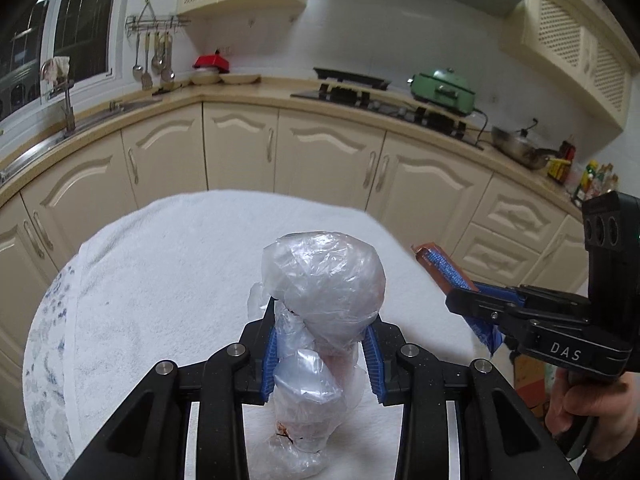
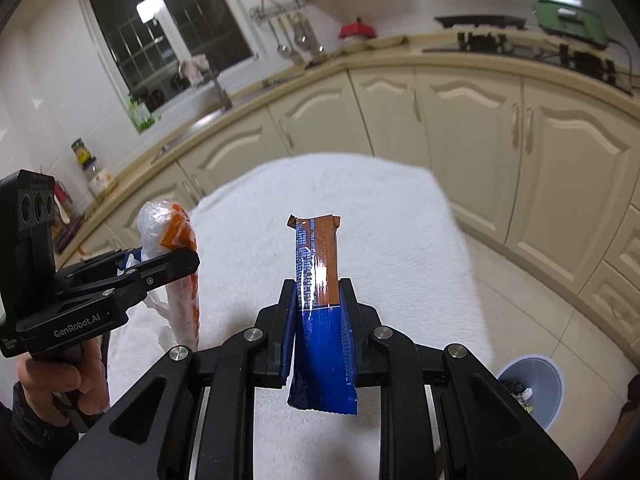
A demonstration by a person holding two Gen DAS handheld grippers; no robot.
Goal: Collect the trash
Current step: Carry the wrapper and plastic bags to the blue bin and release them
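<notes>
Two hand-held grippers above the white towel-covered counter (image 1: 168, 264): left hand-held gripper (image 1: 320, 354) clamps a crumpled clear plastic bag (image 1: 324, 276); right hand-held gripper (image 2: 318, 320) clamps a flat blue-and-brown snack wrapper (image 2: 316, 264). Grey-blue round trash bin (image 2: 536, 376) sits on floor beside counter.

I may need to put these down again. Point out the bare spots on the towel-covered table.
The white towel is bare across its left and far side, toward the cabinets. The near edge is crowded: the left tongs hold a crumpled plastic bag, the right tongs a blue-brown wrapper.
</notes>
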